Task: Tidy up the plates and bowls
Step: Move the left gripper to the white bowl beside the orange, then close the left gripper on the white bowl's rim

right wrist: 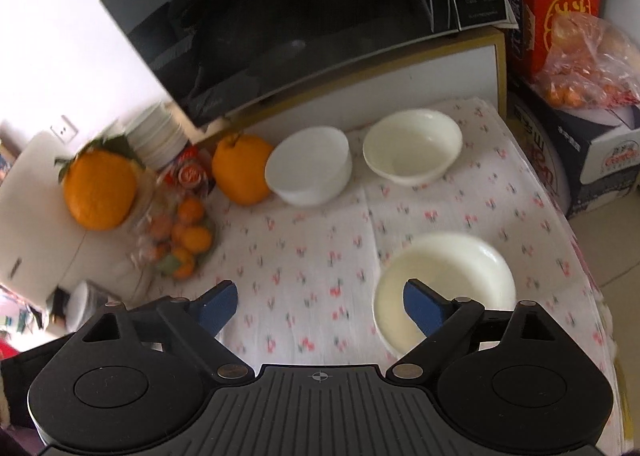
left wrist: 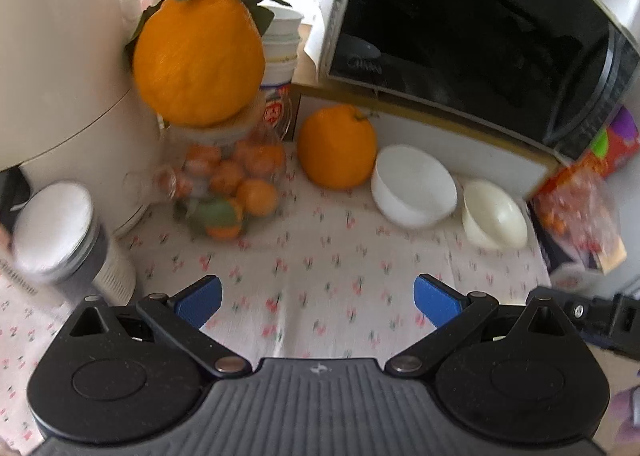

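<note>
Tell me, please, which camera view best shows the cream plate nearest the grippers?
The right wrist view: the cream plate lies close below the open right gripper, only its near edge hidden behind one finger. The left wrist view does not show it.

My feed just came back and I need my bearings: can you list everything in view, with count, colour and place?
Bowls: three; one white bowl beside the loose orange, one cream bowl to its right, one cream near bowl at the cloth's right edge.
Stacked bowls: one white pile, behind the fruit.
Large oranges: two; one orange on the jar, one loose orange on the cloth.
Glass jar: one, clear, holding small oranges.
Microwave: one, black, on a white stand.
Boxes: red and dark, far right, with a fruit bag on top.
Tin: one, silver lid, near left.
Tablecloth: white, floral.
Left gripper: open, empty.
Right gripper: open, beside the near bowl.
</note>
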Available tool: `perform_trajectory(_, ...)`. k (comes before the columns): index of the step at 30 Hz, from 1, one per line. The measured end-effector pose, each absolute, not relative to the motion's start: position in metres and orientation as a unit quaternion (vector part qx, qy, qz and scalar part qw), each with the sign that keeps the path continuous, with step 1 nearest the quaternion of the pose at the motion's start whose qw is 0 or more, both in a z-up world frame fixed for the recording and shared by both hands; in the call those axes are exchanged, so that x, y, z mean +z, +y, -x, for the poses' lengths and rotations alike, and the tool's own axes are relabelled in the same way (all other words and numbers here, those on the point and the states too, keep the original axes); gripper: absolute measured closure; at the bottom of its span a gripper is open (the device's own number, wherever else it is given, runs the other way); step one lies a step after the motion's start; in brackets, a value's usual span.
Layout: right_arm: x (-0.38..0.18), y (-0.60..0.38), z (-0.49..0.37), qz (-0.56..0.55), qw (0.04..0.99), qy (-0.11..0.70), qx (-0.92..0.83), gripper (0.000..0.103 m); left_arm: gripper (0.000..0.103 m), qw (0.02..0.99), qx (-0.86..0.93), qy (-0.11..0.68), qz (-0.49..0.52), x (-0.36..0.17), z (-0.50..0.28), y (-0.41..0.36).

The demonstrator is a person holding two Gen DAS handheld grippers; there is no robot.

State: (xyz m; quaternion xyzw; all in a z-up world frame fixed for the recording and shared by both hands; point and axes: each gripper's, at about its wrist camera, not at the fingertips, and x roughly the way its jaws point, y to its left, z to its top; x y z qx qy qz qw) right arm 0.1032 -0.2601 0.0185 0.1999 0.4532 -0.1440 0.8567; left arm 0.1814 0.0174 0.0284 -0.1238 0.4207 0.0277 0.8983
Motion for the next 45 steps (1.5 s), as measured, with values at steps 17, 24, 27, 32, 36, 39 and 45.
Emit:
perform_trajectory(17, -0.018, -0.311, -0.222, -0.15, 0.872, 0.447, -0.132, 0.011, 0.002, 0.88, 0.016, 0.41, 0.238, -0.023, -0.273, 0.009)
perform_trajectory(24, -0.042, -0.321, -0.26, -0.132, 0.88, 0.437, -0.129, 0.014, 0.018, 0.875, -0.002, 0.394, 0.281, -0.039, -0.292, 0.006)
perform_trajectory(27, -0.052, -0.325, -0.273, -0.131, 0.885, 0.431, -0.12, 0.025, 0.03, 0.873, -0.01, 0.387, 0.297, -0.048, -0.298, 0.008)
perform_trajectory(32, -0.07, -0.327, -0.287, -0.137, 0.884, 0.434, -0.112, 0.053, 0.045, 0.871, -0.027, 0.376, 0.314, -0.059, -0.303, 0.009)
perform_trajectory(36, -0.083, -0.328, -0.296, -0.133, 0.878, 0.443, -0.125, 0.071, 0.056, 0.87, -0.037, 0.378, 0.314, -0.065, -0.305, 0.008)
perform_trajectory(39, -0.089, -0.328, -0.296, -0.128, 0.873, 0.45, -0.135, 0.084, 0.07, 0.862, -0.05, 0.382, 0.329, -0.07, -0.305, 0.01)
perform_trajectory(45, -0.081, -0.327, -0.287, -0.13, 0.877, 0.441, -0.138, 0.094, 0.085, 0.854, -0.07, 0.395, 0.33, -0.069, -0.307, 0.014)
